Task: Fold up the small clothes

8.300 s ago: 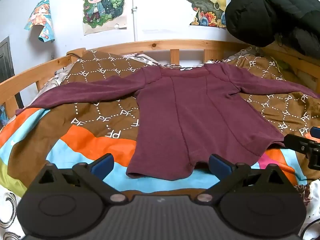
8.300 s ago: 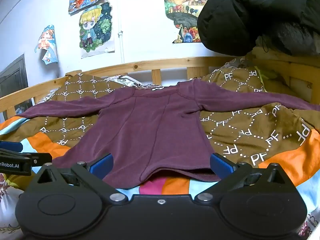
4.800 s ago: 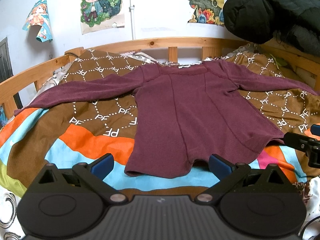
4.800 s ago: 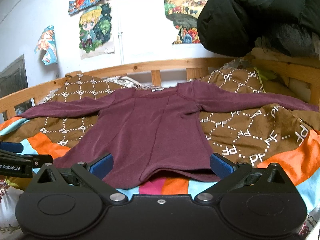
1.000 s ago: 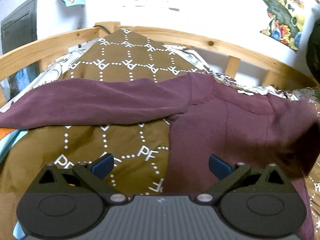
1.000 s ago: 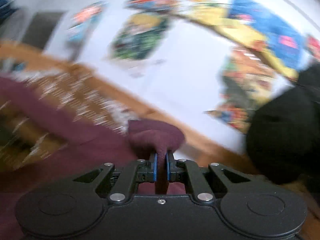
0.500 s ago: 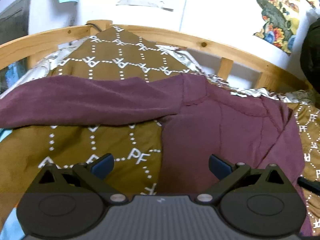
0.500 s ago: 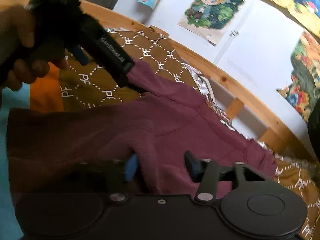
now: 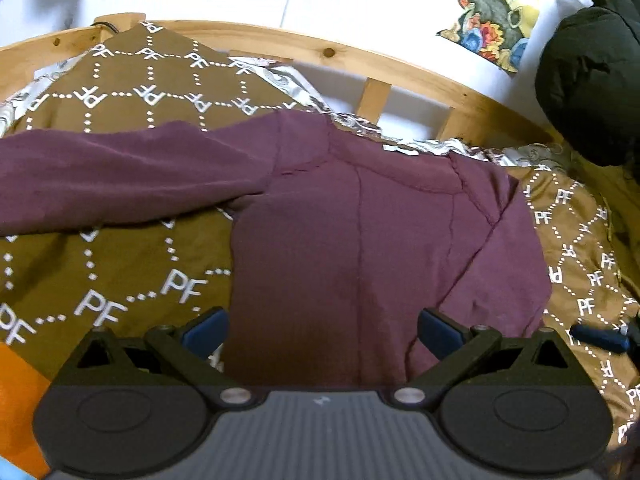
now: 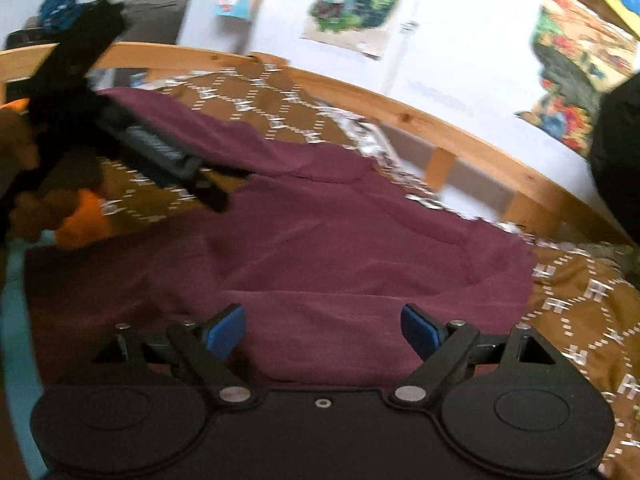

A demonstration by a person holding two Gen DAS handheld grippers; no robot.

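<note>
Blue-padded fingers of my right gripper (image 10: pixel 323 330) stand wide apart, having just been opening, and nothing is clamped between them; they hover over the folded-in right sleeve of the maroon top (image 10: pixel 360 264). My left gripper (image 9: pixel 323 330) is likewise spread wide, empty, its pads poised above the garment's body without pressing it.

Position of the garment: the maroon top (image 9: pixel 360 240) lies flat on the brown patterned quilt (image 9: pixel 132 272). Its right sleeve is folded across the chest, forming a diagonal crease from the shoulder. Its left sleeve (image 9: pixel 120 176) is extended straight outward over the quilt, unfolded.

In the right wrist view I see the left gripper's body held in a hand (image 10: pixel 24 168) at the left edge, its tip over the extended sleeve; contact cannot be determined owing to blur.

Beyond the collar: wooden bed rail (image 9: pixel 400 68), then a white wall with posters (image 10: pixel 352 0). A black jacket (image 9: pixel 592 80) hangs at the far right.
</note>
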